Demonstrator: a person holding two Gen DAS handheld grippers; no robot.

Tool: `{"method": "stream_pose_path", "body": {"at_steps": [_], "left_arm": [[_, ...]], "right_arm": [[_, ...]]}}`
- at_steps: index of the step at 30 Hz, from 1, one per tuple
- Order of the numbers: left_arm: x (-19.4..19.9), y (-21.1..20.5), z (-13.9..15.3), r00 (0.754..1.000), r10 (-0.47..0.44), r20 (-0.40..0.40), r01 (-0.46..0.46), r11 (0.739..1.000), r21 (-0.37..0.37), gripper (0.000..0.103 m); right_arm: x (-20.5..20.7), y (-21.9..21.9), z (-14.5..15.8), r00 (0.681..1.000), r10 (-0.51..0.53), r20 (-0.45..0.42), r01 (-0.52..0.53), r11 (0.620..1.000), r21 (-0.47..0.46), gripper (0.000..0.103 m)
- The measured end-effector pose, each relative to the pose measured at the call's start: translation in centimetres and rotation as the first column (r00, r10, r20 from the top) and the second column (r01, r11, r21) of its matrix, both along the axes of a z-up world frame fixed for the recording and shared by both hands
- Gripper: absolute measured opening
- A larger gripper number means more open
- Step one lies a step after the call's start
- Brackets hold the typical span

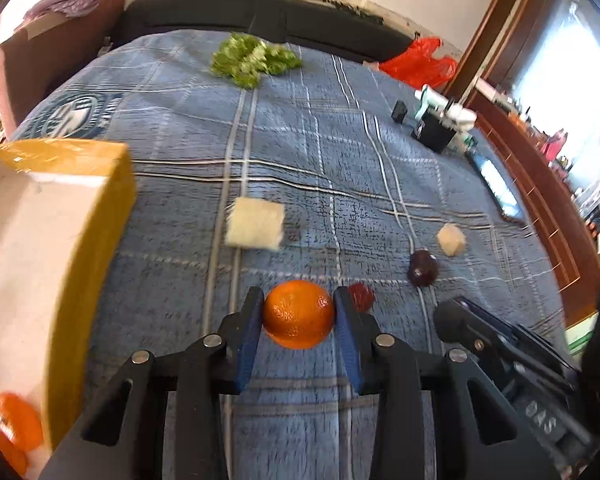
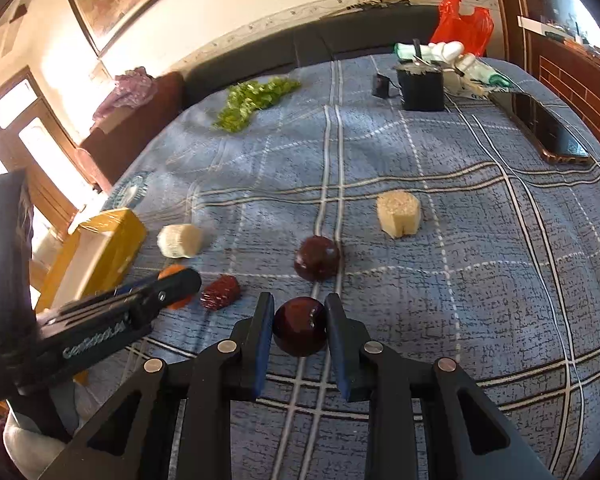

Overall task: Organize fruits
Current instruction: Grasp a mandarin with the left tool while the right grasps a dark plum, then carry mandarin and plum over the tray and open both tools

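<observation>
An orange (image 1: 299,320) rests on the blue plaid cloth (image 1: 300,160), and my left gripper (image 1: 299,294) is shut on it, a blue pad against each side. In the right wrist view my right gripper (image 2: 299,300) is shut on a dark red plum (image 2: 300,328) in the same way. A second dark plum (image 2: 316,258) lies just beyond it, apart from the fingers. To the left stands a yellow box (image 1: 80,248) with a white inside. Oranges (image 1: 16,420) lie in its near corner. The two grippers sit side by side, the left one (image 2: 176,284) nearer the box.
Two pale blocks (image 1: 256,222) (image 1: 452,239) and a small red piece (image 1: 362,296) lie on the cloth nearby. Leafy greens (image 1: 252,60) are at the far side. A red bag (image 1: 420,62), a black box (image 1: 434,130) and a phone (image 1: 496,184) occupy the far right.
</observation>
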State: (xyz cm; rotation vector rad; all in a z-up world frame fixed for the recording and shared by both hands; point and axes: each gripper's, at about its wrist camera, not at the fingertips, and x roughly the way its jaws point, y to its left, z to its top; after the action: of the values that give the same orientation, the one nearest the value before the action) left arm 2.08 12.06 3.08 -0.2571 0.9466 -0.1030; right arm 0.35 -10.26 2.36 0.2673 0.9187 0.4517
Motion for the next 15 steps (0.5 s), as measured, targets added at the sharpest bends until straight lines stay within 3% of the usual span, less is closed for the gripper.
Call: {"method": "stream_pose_path", "body": {"at_steps": [6, 8, 15], "left_arm": [[-5.6, 4.8, 3.3, 0.996, 0.069, 0.053, -0.064, 0.995, -0.080, 0.035], [-7.2, 6.9, 4.2, 0.993, 0.100, 0.064, -0.094, 0.991, -0.091, 0.035], [-10.5, 15.3, 6.6, 0.966, 0.243, 0.087, -0.243, 0.970, -0.016, 0.035]], "right_arm": [[-0.4, 0.1, 0.3, 0.988, 0.150, -0.020, -0.139, 0.951, 0.275, 0.029], [-0.9, 0.7, 0.5, 0.982, 0.188, -0.009, -0.176, 0.931, 0.319, 0.029], [-3.0, 5.2, 3.1, 0.959, 0.282, -0.013, -0.255, 0.885, 0.389, 0.029]]}}
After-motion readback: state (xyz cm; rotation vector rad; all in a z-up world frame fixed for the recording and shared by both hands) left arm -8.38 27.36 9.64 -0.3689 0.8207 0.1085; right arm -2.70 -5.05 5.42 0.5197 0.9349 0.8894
